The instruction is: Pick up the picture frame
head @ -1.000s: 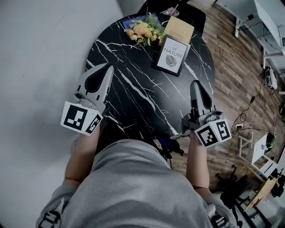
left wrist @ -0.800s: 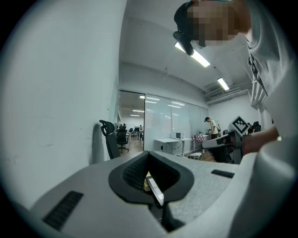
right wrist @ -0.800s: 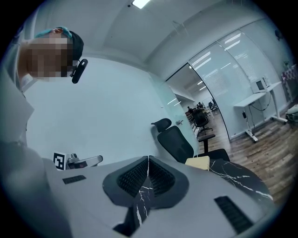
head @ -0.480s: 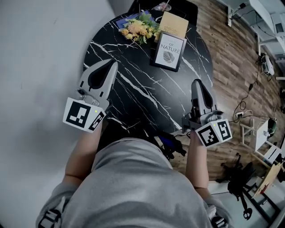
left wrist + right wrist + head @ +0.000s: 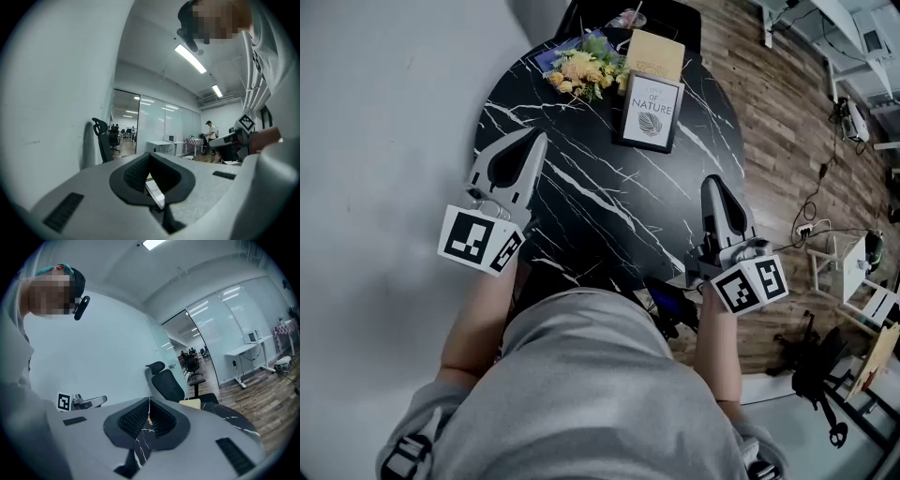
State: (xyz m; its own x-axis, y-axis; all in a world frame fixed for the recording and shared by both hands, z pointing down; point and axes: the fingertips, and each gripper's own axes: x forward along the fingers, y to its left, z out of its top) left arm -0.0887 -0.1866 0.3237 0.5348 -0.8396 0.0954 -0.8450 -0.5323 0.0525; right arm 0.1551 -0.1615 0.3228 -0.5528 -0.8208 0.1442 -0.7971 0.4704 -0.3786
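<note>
The picture frame point(image 5: 649, 112) has a black rim and a white leaf print. It lies flat at the far side of the round black marble table point(image 5: 609, 216). My left gripper point(image 5: 536, 138) hovers over the table's left part, well short of the frame, jaws shut on nothing. My right gripper point(image 5: 710, 180) is at the table's right edge, also shut and empty. In the left gripper view the closed jaws point(image 5: 150, 154) leave a window that shows a sliver of the frame point(image 5: 154, 190). The right gripper view point(image 5: 149, 399) shows only marble through its window.
A bunch of yellow flowers point(image 5: 579, 66) lies left of the frame. A tan book point(image 5: 654, 51) lies just behind the frame. A black chair point(image 5: 673, 13) stands past the table. Wooden floor with cables point(image 5: 811, 202) runs along the right. A grey wall is on the left.
The head view has shifted, so the frame sits a little higher and further left in the picture. My left gripper has edged slightly inward over the table. Both grippers stay shut.
</note>
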